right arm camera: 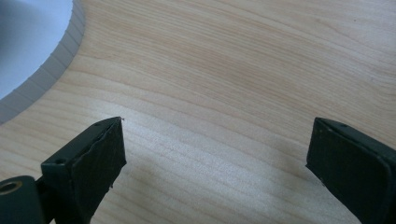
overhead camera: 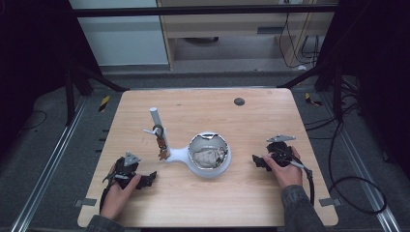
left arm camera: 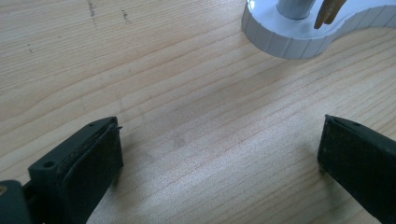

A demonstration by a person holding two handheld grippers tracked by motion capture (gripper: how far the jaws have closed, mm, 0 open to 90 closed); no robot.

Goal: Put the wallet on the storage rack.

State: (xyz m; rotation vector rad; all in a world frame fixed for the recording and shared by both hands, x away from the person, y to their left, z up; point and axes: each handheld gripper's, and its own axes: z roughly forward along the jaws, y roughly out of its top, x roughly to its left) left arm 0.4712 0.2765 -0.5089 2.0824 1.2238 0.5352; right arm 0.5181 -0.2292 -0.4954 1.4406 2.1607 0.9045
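Stand (overhead camera: 193, 157): white, flat on the bench (overhead camera: 251, 193), between the two tools – right of the left tool, left of the right tool, touching neither.
Long axis: runs across the bench, from the post end nearest the left tool to the round bowl end nearest the right tool.
Post (overhead camera: 155, 121): pale tube, rising nearly upright from the narrow end, tilted slightly away from the bowl; small keys (overhead camera: 162, 151) hang beside it.
Bowl (overhead camera: 209, 154): round, opening upward, holding crumpled pale stuff I cannot identify.
Left tool (overhead camera: 145, 180): released – jaws wide apart over bare wood, aimed toward the post base (left arm camera: 299, 32).
Right tool (overhead camera: 258, 162): released too – jaws spread, nothing between them, the bowl's ribbed rim (right arm camera: 42, 70) ahead to its left.
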